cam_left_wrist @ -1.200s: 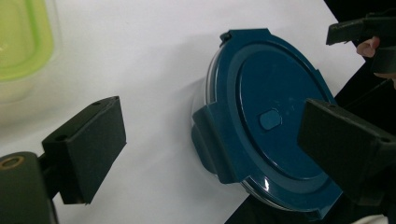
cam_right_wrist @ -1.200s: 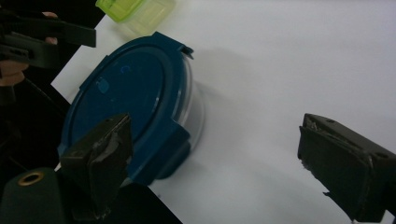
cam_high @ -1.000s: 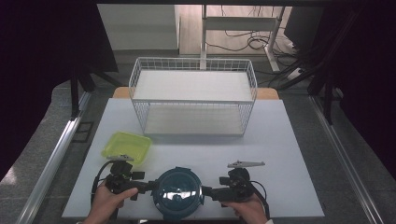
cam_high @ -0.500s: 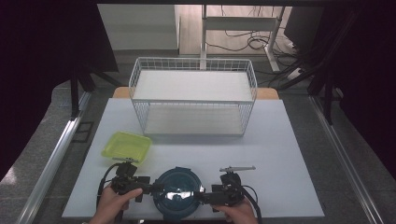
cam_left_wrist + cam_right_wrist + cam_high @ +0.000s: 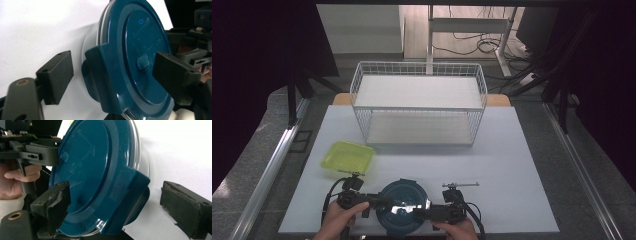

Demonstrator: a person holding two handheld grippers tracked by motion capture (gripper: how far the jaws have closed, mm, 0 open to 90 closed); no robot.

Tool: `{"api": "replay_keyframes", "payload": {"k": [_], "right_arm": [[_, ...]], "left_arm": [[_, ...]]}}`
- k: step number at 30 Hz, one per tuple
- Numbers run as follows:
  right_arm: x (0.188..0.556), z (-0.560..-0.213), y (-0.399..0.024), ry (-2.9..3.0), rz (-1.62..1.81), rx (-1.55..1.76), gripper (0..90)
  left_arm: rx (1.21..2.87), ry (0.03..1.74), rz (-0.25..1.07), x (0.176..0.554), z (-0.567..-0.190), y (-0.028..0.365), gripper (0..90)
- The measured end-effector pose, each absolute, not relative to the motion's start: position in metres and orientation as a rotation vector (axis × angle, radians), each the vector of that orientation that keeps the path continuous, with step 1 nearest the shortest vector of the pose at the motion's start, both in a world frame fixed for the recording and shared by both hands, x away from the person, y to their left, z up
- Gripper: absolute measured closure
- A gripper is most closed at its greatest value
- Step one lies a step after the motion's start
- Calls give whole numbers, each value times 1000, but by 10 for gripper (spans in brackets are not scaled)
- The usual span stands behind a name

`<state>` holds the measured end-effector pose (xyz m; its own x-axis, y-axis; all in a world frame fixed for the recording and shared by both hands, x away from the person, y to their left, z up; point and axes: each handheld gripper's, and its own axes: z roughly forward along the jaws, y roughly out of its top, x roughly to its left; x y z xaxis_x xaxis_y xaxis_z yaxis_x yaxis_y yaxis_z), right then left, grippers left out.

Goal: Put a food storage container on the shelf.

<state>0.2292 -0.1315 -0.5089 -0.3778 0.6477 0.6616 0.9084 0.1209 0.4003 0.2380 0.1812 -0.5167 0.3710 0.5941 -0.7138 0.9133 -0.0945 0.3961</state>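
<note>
A round clear-plastic container with a dark teal clip-on lid (image 5: 402,210) sits at the near edge of the pale grey table (image 5: 512,165), directly between the person's two hands. The left gripper (image 5: 379,202) comes at it from the left, and in the left gripper view its two black jaws straddle one of the lid's side clips (image 5: 100,75): they have just been closing a little, yet a gap shows beside each pad, so they stand released around the clip without pressing it. The right gripper (image 5: 424,206) mirrors this from the other side; in the right gripper view its jaws bracket the opposite clip (image 5: 130,195), the far pad well clear, nothing clenched. A lime-green shallow plastic tray (image 5: 347,157) lies just behind and to the left of the container, and a white wire two-tier rack (image 5: 419,102) stands farther back on the table.
</note>
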Motion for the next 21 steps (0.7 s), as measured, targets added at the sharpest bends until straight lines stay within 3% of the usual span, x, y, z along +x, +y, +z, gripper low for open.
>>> {"api": "replay_keyframes", "payload": {"k": [5,11,21], "right_arm": [[226,-511,-131,-2016,-1115,-1531,147],[223,-511,-131,-1958,-1125,-1564,292],[223,-510,-133,-1880,-1128,-1636,339]], "left_arm": [[1774,1337,-534,235,-520,180,218],[1751,1365,-551,233,-520,178,273],[1736,1411,-541,231,-516,176,286]]}}
